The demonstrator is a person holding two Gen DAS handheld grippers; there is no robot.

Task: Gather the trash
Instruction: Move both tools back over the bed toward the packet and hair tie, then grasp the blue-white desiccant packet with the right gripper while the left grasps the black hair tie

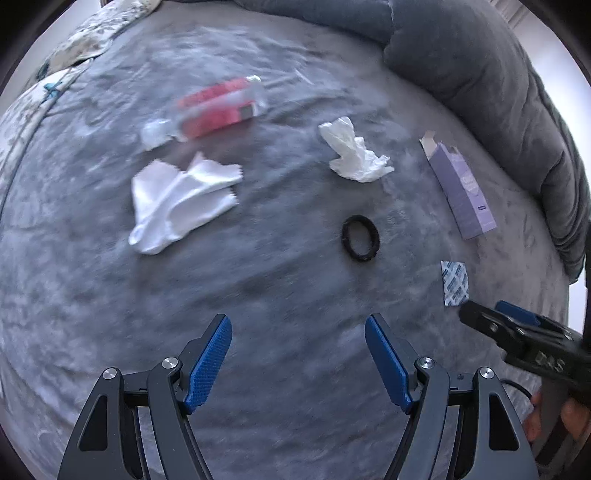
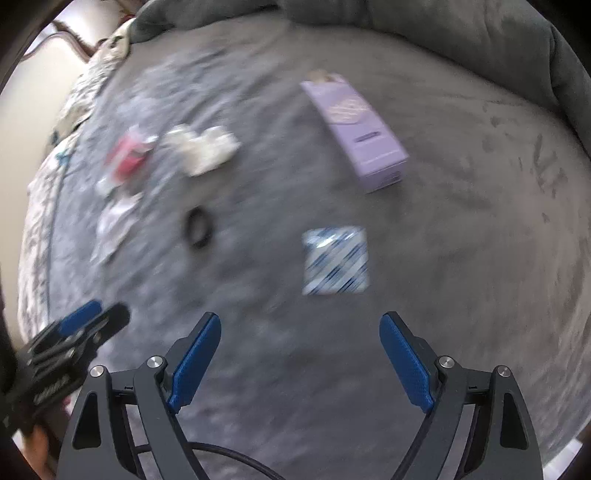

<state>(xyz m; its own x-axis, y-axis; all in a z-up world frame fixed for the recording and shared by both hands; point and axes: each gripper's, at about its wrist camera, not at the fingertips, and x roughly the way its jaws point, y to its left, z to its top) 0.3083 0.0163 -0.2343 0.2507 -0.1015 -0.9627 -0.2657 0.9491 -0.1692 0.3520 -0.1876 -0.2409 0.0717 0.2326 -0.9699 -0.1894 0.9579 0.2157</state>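
Note:
Trash lies spread over a grey blanket (image 1: 280,280). A clear bottle with a red label (image 1: 218,107) lies at the back. A crumpled tissue (image 1: 352,151) and a flat white cloth (image 1: 177,203) lie nearer, with a black ring (image 1: 361,239) between them. A purple carton (image 1: 461,188) (image 2: 358,129) and a blue-and-white sachet (image 1: 455,282) (image 2: 335,260) lie to the right. My left gripper (image 1: 298,328) hangs open above bare blanket. My right gripper (image 2: 300,328) is open too, just short of the sachet, with nothing between its fingers.
A rolled grey blanket (image 1: 498,74) rims the far right side of the bed. A floral pillow (image 1: 92,33) sits at the back left. The right gripper (image 1: 517,332) shows at the left view's right edge, held by a hand (image 1: 546,417).

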